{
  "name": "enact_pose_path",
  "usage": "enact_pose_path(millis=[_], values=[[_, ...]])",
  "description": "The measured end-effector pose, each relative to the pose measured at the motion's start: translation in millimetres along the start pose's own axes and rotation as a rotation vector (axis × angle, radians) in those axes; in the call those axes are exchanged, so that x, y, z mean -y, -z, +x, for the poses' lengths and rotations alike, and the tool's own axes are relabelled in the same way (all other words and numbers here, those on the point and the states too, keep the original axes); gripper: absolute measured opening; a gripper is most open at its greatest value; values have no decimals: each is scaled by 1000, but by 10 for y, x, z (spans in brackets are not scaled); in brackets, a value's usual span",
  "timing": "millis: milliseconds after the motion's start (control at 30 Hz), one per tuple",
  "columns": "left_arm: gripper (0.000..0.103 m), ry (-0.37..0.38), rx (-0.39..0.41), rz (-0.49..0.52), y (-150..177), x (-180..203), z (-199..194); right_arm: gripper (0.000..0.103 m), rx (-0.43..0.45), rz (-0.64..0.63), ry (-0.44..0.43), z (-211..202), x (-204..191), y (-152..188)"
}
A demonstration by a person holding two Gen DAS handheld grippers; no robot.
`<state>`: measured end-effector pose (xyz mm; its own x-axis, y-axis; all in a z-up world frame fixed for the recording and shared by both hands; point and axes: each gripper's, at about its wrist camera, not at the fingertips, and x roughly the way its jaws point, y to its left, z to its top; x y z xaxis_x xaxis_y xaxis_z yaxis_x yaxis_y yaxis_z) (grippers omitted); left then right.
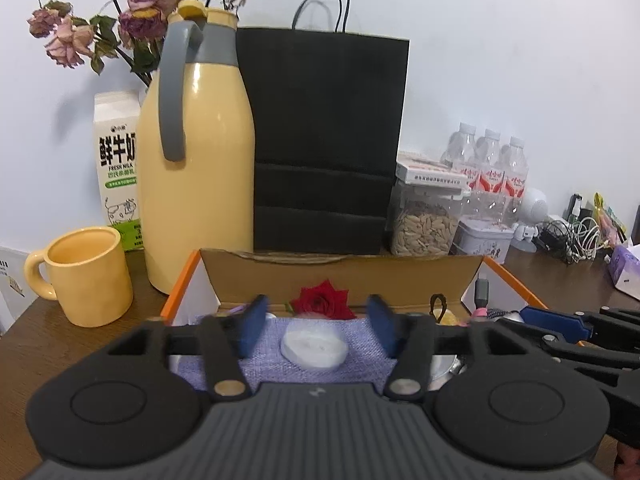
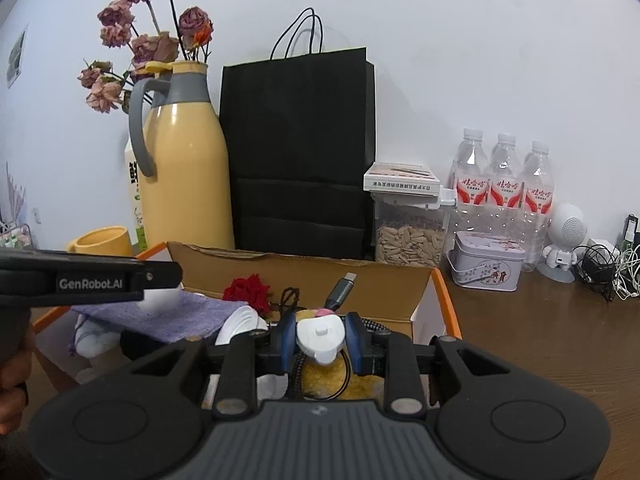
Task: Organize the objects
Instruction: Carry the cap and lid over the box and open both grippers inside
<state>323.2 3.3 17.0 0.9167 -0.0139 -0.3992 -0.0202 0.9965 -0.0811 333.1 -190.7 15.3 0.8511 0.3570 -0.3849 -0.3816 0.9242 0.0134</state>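
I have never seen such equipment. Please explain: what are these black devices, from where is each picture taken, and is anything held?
A person holds two hand-held grabbing tools; each carries a camera looking along its fingers. One picture comes from the left tool, the other from the right.

The left claw stands open over a white round object lying on a purple cloth. The right claw is closed on a small white piece.

Both hover over an open cardboard box on a brown table. Behind stand a yellow jug, a yellow mug and a black bag.
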Motion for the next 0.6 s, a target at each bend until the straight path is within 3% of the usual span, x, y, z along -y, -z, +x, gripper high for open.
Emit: enact_pose_path(millis=[33, 67, 100, 133, 267, 600], values=[[89, -3, 13, -3, 0, -1, -19, 44, 2, 4, -2, -10, 6, -4], [96, -6, 25, -9, -2, -5, -30, 66, 8, 8, -4, -23, 13, -6], [103, -9, 40, -18, -3, -12, -44, 78, 16, 14, -5, -35, 20, -8], [103, -12, 50, -28, -8, -22, -52, 94, 22, 18, -5, -44, 26, -12], [103, -20, 31, -40, -20, -36, -22, 103, 25, 22, 3, -54, 26, -23], [103, -22, 29, -45, -6, -37, -29, 103, 22, 17, 5, -59, 8, -23]])
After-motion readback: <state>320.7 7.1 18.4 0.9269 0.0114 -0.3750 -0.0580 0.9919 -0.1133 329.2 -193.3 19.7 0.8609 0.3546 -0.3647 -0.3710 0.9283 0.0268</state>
